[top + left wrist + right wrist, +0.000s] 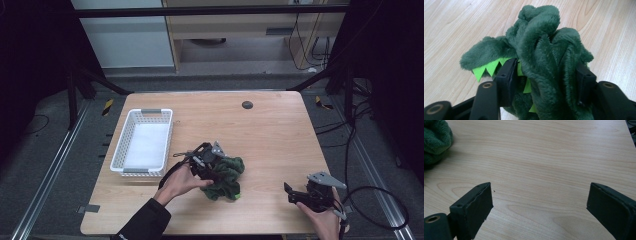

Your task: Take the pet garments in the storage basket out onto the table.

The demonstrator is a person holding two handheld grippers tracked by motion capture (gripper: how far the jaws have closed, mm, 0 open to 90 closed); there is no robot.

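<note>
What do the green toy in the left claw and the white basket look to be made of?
Green toy: soft plush fabric, fuzzy pile that bunches between the left claw's jaws, with flat bright-green, felt-like teeth. White basket: probably moulded plastic, judging by its rigid slotted walls and matte finish.

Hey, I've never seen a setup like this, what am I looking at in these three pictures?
A person sits at a wooden table, holding a hand-operated gripper in each hand. The high view looks down from above; the other two come from cameras riding on each gripper. On the table are a white basket and a dark green plush toy with bright green felt spikes. The left gripper has its black fingers closed on the toy. The right gripper is open over bare wood, holding nothing, with the toy off to its side.
</note>
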